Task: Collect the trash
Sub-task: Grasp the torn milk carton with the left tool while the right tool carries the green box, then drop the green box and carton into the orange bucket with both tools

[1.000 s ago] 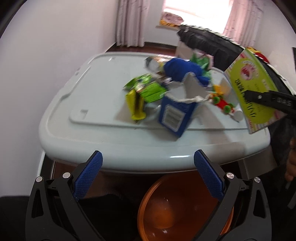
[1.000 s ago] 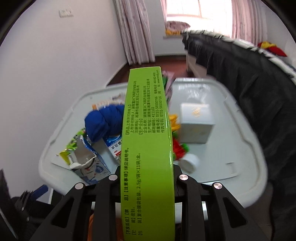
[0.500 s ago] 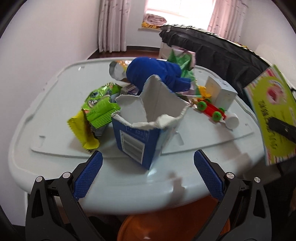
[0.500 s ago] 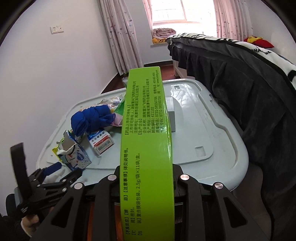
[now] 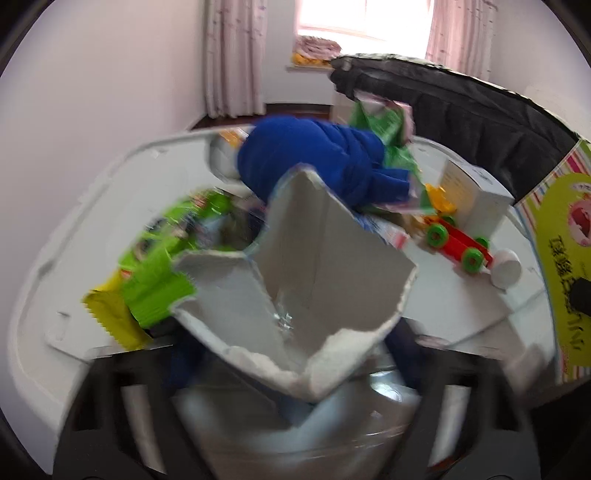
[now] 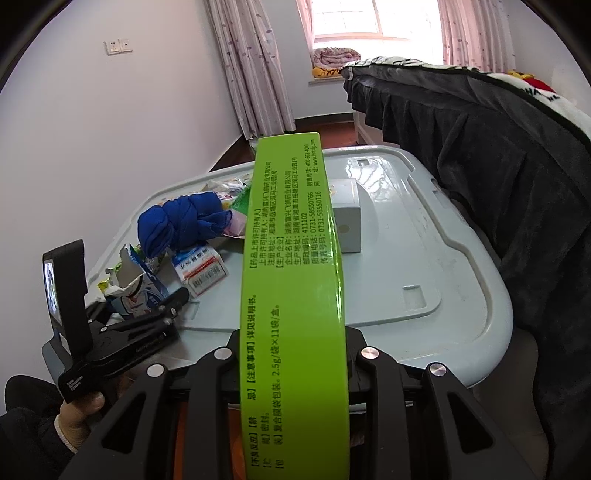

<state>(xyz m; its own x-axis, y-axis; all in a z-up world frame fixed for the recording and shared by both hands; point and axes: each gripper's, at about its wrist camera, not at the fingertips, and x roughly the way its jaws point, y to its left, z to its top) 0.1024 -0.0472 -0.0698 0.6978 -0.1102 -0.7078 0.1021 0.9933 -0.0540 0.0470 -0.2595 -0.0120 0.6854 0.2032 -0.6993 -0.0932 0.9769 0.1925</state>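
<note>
The left wrist camera sits very close to the torn blue carton point(image 5: 295, 295) and looks down and across the pale bin lid point(image 5: 74, 229) toward the window point(image 5: 354, 18). The right wrist camera sits farther back from the carton point(image 6: 136, 291), looking down the same way. Both see the carton, lid and blue cloth bundle point(image 6: 181, 221).

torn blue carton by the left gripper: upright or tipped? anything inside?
Upright: the torn blue carton stands on the grey lid, ragged mouth up. Inside, bare grey walls; its bottom is too blurred to tell.
</note>
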